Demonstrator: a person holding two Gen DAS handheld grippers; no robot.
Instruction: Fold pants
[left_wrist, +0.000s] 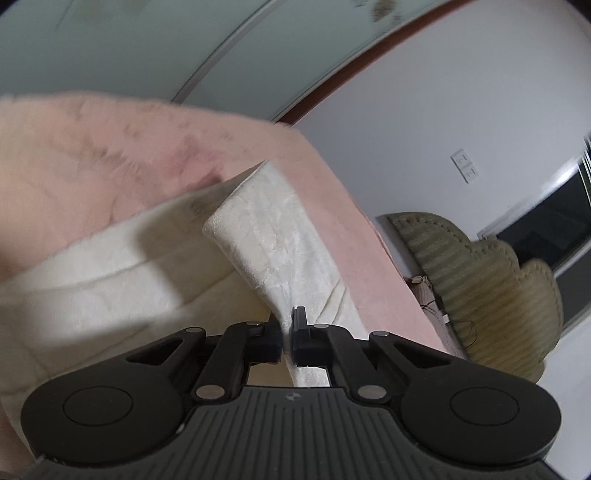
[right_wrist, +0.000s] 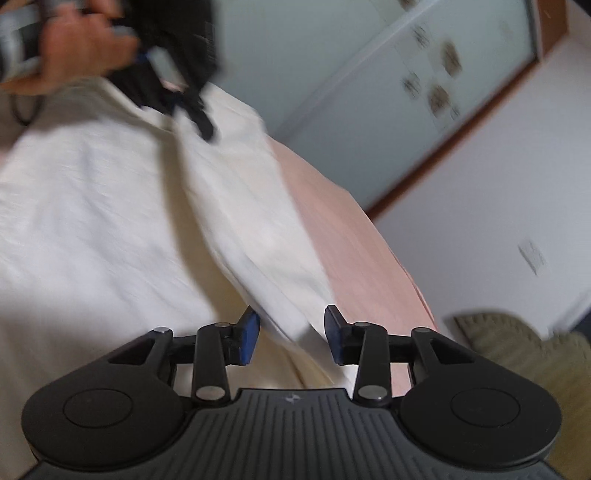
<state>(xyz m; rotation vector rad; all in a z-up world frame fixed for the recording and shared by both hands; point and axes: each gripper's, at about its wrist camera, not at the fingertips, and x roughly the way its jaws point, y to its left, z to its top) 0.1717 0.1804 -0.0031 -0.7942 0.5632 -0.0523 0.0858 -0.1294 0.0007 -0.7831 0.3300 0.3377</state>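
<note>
- Now, in the left wrist view, the left gripper (left_wrist: 287, 334) is pinched tight on a strip of the cream pants (left_wrist: 266, 236). The strip rises from the jaws, and the rest lies spread on the pink bed cover (left_wrist: 354, 221).
- The cloth looks soft, light and floppy, so it will likely sag. Holding it by an edge or hem seems best.
- Behind are a white wall with a switch plate (left_wrist: 464, 165) and a green ribbed cushion (left_wrist: 480, 280).
- Next, in the right wrist view, the right gripper (right_wrist: 291, 338) has its blue pads apart, with a folded corner of the pants (right_wrist: 110, 206) between them, not squeezed.
- Far off, a hand (right_wrist: 74, 48) holds the other gripper on the cloth.
- A glass door with a brown frame (right_wrist: 469, 129) stands behind the bed.
</note>
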